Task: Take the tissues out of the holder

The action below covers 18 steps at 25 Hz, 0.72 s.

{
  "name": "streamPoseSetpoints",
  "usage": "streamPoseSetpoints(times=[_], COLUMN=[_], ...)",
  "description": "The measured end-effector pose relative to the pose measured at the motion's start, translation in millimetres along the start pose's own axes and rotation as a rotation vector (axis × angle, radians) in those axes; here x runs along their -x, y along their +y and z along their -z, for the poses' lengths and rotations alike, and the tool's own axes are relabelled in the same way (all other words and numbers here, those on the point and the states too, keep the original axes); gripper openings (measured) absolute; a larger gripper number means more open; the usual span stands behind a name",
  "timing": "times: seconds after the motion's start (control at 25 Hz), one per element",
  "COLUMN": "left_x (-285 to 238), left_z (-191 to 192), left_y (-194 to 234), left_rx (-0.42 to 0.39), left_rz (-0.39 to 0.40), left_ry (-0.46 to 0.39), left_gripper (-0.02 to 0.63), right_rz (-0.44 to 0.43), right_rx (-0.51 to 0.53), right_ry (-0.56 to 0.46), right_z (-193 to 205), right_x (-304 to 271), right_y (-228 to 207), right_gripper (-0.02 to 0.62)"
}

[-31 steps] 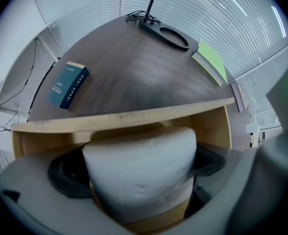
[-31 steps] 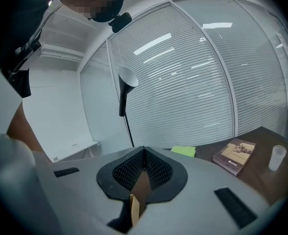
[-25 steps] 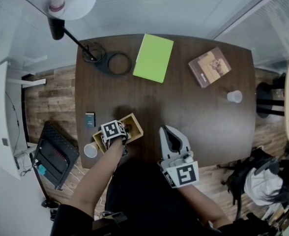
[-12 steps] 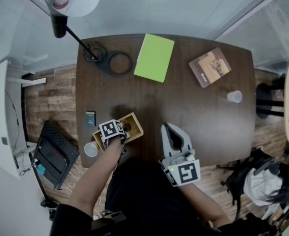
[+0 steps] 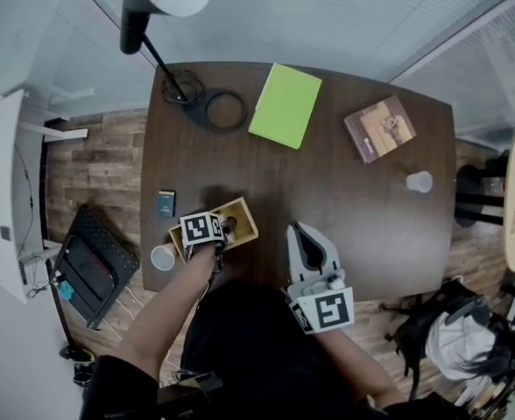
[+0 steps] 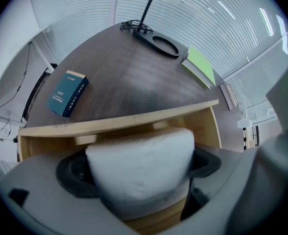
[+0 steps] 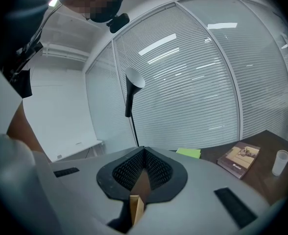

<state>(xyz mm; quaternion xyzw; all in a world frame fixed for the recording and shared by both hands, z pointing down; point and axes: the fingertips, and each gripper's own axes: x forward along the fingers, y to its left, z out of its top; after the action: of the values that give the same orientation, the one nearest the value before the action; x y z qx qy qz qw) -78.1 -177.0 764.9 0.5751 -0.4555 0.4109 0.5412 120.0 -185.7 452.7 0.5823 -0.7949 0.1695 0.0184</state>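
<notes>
- Clamps the tissues from both sides with the left claw, pads against the white stack after closing in on it just now.
- Points that claw steeply down into the wooden holder, with the tissues inside it, at the near left of the counter.
- Holds the right claw clenched, tips together, over the counter's near edge, right of the holder and apart from it.
- Shows a teal box left of the holder and a green notebook far behind it.
</notes>
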Motion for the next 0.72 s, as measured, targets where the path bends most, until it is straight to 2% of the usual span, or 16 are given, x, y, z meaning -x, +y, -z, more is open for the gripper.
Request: streamPoseSetpoints(times=[0.16, 0.32, 0.48, 0.72], left_x=[11, 22, 35, 61], left_z=[-6, -10, -12, -12], left_y=[-11, -15, -9, -10], left_rx=[-0.06, -0.019, 0.01, -0.012], left_rz=[0.024, 0.071, 0.087, 0.099], left_ry=[-0.047, -0.072, -0.111, -0.182], left_gripper=[0.52, 0.52, 0.52, 0.52], right_rz=[-0.017, -0.019, -0.002, -0.022], right_rx=[0.029, 0.037, 0.053, 0.081], right_ry=[-0.003, -0.023, -0.052, -0.04], right_z=[-4, -14, -28, -23], right_x=[3, 3, 3, 13], right_y=[5, 4, -1, 13], right_gripper=[0.011, 0.011, 0.011, 0.011])
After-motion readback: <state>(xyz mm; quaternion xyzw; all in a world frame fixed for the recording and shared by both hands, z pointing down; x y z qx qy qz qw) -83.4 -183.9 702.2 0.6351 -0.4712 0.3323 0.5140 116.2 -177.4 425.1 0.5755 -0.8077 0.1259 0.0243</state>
